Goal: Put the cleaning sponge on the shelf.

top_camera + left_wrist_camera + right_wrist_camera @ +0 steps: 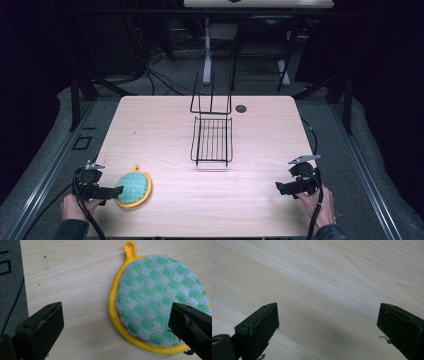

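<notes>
Pot holder: a round pot holder (pixel 133 188) lies flat on the desk (pixel 165 135) near its front left corner; the face is a green and grey check, the rim and the small hanging loop are yellow. In the left gripper view the pot holder (pixel 155 297) has its loop pointing away from the camera.
Writing on the pot holder: no brand, label or lettering can be read on it.
Left gripper: the left gripper (pixel 111 192) is held low at the front left of the desk, just beside the pot holder's left edge.
Left jaws: spread wide; in the left gripper view (pixel 116 327) 1 jaw is over bare wood and the other is over the near right part of the checked face. Whether that jaw touches the cloth I cannot tell. Nothing is pinched.
Right gripper: the right gripper (pixel 281 188) is held at the front right of the desk, well apart from the pot holder.
Right jaws: spread wide over bare wood in the right gripper view (pixel 328 325), with nothing between them.
Wire rack: a black wire rack (pixel 212 140) stands at the middle of the desk, with an upright wire back at its far end.
Dark disc: a small dark round spot (pixel 241 108) sits on the desk just right of the rack's back.
Writing elsewhere: none legible on the desk, the rack or the grippers.
</notes>
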### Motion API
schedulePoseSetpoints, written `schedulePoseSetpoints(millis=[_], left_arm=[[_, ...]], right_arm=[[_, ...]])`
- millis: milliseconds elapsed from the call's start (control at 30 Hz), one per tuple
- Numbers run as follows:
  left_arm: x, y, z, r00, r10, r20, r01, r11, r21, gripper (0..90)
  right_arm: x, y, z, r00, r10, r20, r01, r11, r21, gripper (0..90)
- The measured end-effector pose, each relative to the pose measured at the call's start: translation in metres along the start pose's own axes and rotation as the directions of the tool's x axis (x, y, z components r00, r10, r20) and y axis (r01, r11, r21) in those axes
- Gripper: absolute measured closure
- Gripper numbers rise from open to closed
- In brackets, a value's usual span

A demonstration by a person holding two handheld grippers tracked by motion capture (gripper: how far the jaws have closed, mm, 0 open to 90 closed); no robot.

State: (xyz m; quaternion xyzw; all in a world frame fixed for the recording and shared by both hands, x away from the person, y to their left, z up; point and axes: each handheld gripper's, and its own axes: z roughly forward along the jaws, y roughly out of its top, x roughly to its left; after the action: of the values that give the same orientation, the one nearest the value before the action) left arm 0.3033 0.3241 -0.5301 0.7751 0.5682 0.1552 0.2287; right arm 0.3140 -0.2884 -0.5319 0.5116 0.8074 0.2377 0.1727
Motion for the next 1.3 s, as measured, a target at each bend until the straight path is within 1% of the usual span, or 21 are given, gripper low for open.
schedulePoseSetpoints(millis=[133, 200, 300, 433, 600, 633, 667, 767, 800, 867, 967, 1000, 1033, 1067, 1100, 1133, 1167, 1300], left_arm=[[0.0, 0.001, 0.002, 1.0, -0.001, 0.006, 0.001, 1.0, 0.004, 0.2], [-0.001, 0.002, 0.003, 1.0, -0.002, 0.009, 0.002, 1.0, 0.009, 0.2], [-0.002, 0.003, 0.004, 1.0, 0.003, 0.008, -0.003, 1.0, 0.004, 0.2], [-0.004, 0.006, 0.005, 0.9998, 0.007, 0.016, -0.007, 0.9999, 0.009, 0.1], [-0.005, 0.011, 0.007, 0.9999, 0.0, 0.015, -0.001, 1.0, 0.009, 0.0], [-0.006, 0.012, 0.007, 0.9999, 0.003, 0.015, -0.003, 0.9999, 0.012, 0.0], [-0.006, 0.014, 0.008, 0.9999, 0.004, 0.017, -0.004, 1.0, 0.008, 0.0], [-0.008, 0.017, 0.009, 0.9997, 0.017, 0.019, -0.017, 0.9998, 0.006, 0.0], [-0.009, 0.019, 0.01, 0.9995, 0.021, 0.024, -0.021, 0.9998, 0.003, 0.0], [-0.01, 0.022, 0.012, 0.9993, 0.027, 0.027, -0.027, 0.9996, 0.002, 0.1], [-0.012, 0.025, 0.017, 0.9991, 0.035, 0.026, -0.035, 0.9993, 0.009, 0.2], [-0.012, 0.026, 0.018, 0.9989, 0.039, 0.027, -0.039, 0.9991, 0.015, 0.6], [-0.013, 0.026, 0.019, 0.9989, 0.035, 0.031, -0.036, 0.9993, 0.011, 1.9], [-0.013, 0.027, 0.02, 0.9988, 0.035, 0.034, -0.035, 0.9993, 0.012, 4.3], [-0.013, 0.027, 0.02, 0.9988, 0.035, 0.036, -0.035, 0.9993, 0.014, 4.3], [-0.013, 0.027, 0.021, 0.9986, 0.035, 0.038, -0.036, 0.9992, 0.016, 6.7], [-0.013, 0.028, 0.022, 0.9984, 0.038, 0.041, -0.038, 0.9991, 0.017, 6.7], [-0.014, 0.029, 0.026, 0.998, 0.025, 0.058, -0.026, 0.9995, 0.02, 11.8]], right_arm=[[0.0, 0.0, -0.001, 1.0, 0.001, -0.005, -0.001, 1.0, 0.002, 4.7], [0.001, 0.001, 0.0, 1.0, -0.002, -0.007, 0.002, 1.0, 0.006, 5.0], [0.002, 0.001, 0.0, 0.9999, -0.014, -0.008, 0.014, 1.0, 0.009, 5.1], [0.004, 0.001, 0.001, 0.9998, -0.016, -0.013, 0.017, 1.0, 0.014, 5.0], [0.003, 0.001, 0.002, 0.9997, -0.01, -0.024, 0.011, 1.0, 0.015, 1.6], [0.003, 0.001, 0.002, 0.9996, -0.009, -0.026, 0.009, 1.0, 0.012, 1.3], [0.003, 0.001, 0.002, 0.9994, -0.011, -0.032, 0.012, 1.0, 0.02, 1.1], [0.003, 0.002, 0.002, 0.9995, -0.016, -0.026, 0.017, 1.0, 0.023, 1.1], [0.004, 0.002, 0.003, 0.9995, -0.01, -0.029, 0.01, 1.0, 0.02, 1.1], [0.004, 0.002, 0.004, 0.9996, -0.013, -0.026, 0.014, 0.999, 0.031, 1.3], [0.004, 0.002, 0.004, 0.9996, -0.01, -0.028, 0.011, 0.999, 0.034, 1.3], [0.004, 0.002, 0.004, 0.9996, -0.012, -0.026, 0.013, 0.999, 0.033, 1.3], [0.004, 0.002, 0.004, 0.9996, -0.009, -0.027, 0.01, 0.999, 0.032, 1.3], [0.004, 0.002, 0.004, 0.9996, -0.005, -0.028, 0.006, 0.999, 0.031, 1.4], [0.004, 0.002, 0.004, 0.9996, -0.005, -0.028, 0.006, 0.999, 0.031, 1.4], [0.004, 0.002, 0.005, 0.9995, -0.006, -0.032, 0.007, 0.999, 0.034, 1.6], [0.004, 0.002, 0.005, 0.9995, -0.006, -0.032, 0.007, 0.999, 0.034, 1.6], [0.005, 0.003, 0.006, 0.9993, -0.015, -0.034, 0.016, 0.999, 0.041, 1.8]])
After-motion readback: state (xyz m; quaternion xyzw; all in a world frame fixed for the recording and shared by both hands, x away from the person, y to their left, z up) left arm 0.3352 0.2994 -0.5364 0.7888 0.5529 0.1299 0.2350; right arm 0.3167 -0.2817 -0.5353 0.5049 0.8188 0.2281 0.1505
